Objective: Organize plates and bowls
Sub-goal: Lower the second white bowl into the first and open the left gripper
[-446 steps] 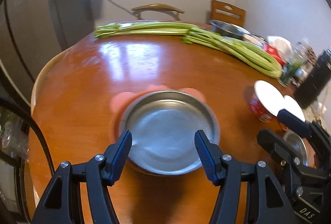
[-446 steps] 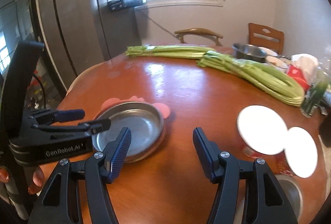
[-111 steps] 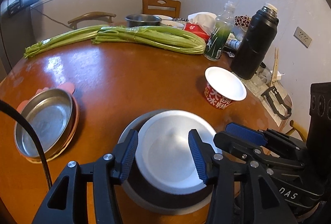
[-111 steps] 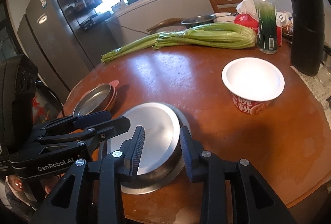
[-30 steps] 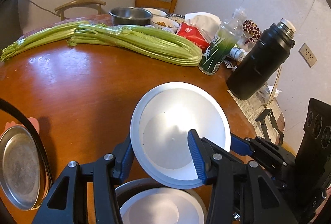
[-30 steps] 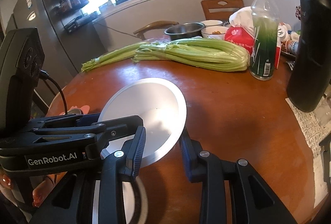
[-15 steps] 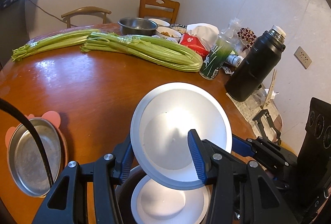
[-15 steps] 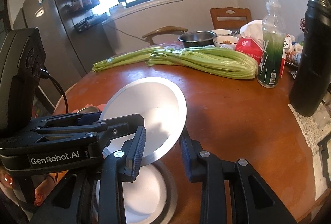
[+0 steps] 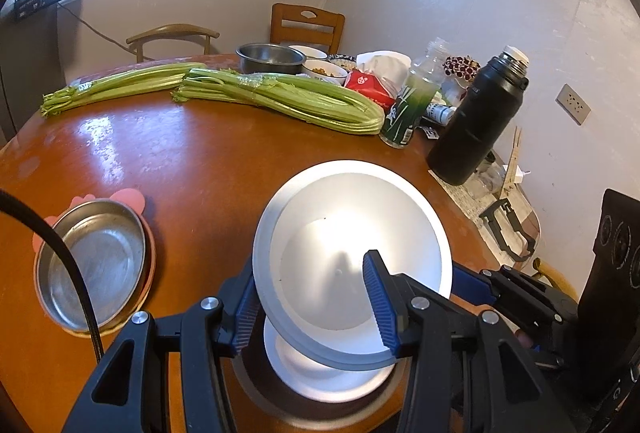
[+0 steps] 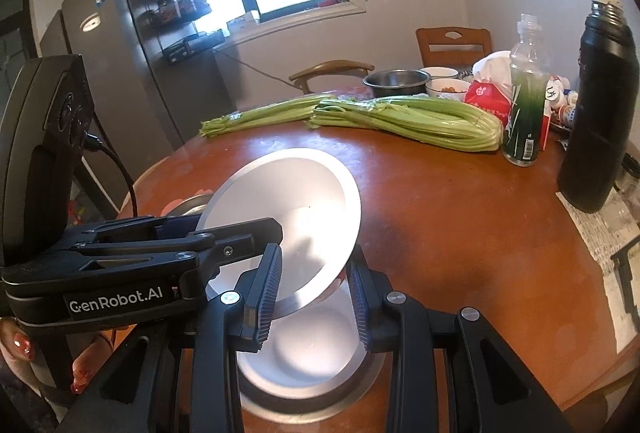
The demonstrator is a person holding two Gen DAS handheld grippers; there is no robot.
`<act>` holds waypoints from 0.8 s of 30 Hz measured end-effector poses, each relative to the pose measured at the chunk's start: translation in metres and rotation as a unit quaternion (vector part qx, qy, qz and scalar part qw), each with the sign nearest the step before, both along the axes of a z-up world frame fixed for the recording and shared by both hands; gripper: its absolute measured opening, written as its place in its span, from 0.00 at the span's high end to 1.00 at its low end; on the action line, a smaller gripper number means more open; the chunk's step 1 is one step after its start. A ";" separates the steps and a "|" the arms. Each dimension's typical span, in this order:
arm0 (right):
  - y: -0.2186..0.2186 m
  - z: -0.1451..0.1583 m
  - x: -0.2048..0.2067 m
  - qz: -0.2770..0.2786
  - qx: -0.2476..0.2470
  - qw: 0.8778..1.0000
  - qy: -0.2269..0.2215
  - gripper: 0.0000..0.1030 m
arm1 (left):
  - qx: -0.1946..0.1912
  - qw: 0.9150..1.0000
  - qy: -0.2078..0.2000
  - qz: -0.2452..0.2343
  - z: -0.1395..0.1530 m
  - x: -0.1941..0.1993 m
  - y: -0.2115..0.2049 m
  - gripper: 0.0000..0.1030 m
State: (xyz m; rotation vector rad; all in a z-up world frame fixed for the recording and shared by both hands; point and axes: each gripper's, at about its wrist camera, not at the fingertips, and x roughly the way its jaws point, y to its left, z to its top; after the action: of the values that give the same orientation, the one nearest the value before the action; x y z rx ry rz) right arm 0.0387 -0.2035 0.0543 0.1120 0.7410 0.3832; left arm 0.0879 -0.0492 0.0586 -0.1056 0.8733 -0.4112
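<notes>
1. Centre of both views: a white bowl (image 9: 352, 253), red outside, is held above the wooden table (image 9: 180, 161).
2. The left gripper (image 9: 316, 297) clamps its near rim, jaws narrowly apart.
3. The right gripper (image 10: 314, 289) clamps the opposite rim, likewise narrow.
4. Lower centre, directly beneath: another white bowl (image 9: 320, 373) sits in a steel plate (image 10: 304, 405).
5. Left edge of the left view: an empty steel dish (image 9: 96, 265).

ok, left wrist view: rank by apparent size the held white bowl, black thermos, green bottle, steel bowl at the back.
1. held white bowl, largest, though closest to the camera
2. black thermos
3. green bottle and steel bowl at the back: look alike, not ranked
</notes>
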 end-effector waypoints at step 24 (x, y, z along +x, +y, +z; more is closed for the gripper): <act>0.002 -0.041 -0.022 0.014 -0.012 0.998 0.062 0.66 | 0.034 0.999 0.035 0.004 -0.045 -0.021 -0.008 0.52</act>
State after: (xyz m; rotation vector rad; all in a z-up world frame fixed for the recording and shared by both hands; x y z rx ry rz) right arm 0.0165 -0.2016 0.0130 0.1043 0.8690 0.3962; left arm 0.0665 -0.0576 0.0139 -0.0607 0.9538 -0.3718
